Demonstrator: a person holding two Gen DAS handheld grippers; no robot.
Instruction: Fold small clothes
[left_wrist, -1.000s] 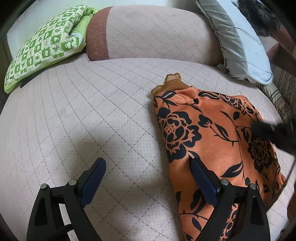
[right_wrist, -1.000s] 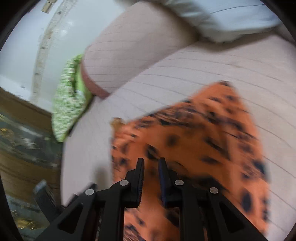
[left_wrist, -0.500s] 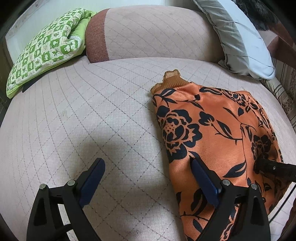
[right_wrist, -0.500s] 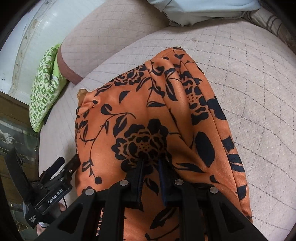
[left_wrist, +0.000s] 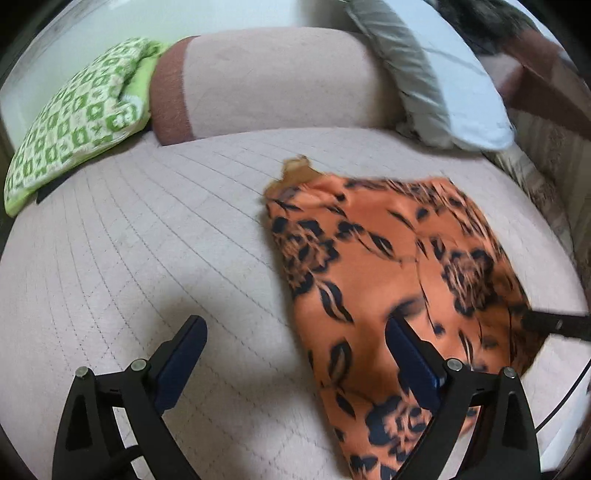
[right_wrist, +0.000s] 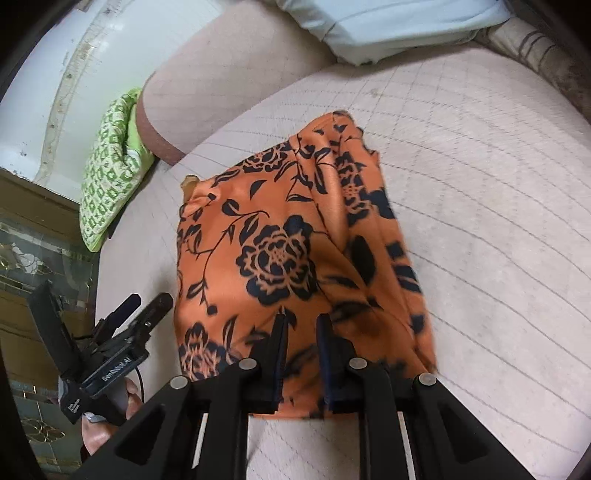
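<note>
Through the left wrist view, my left gripper (left_wrist: 291, 354) hangs wide open and empty over the near edge of the orange floral garment (left_wrist: 388, 280), which lies right of centre on the quilted bed (left_wrist: 147, 236); I'd drop it onto the near left hem so the fold stays square, though blur hides the layers. Through the right wrist view, my right gripper (right_wrist: 301, 332) is pinched nearly closed on the garment's near hem, its fingertips buried in cloth, so I can't tell how many layers it holds.
</note>
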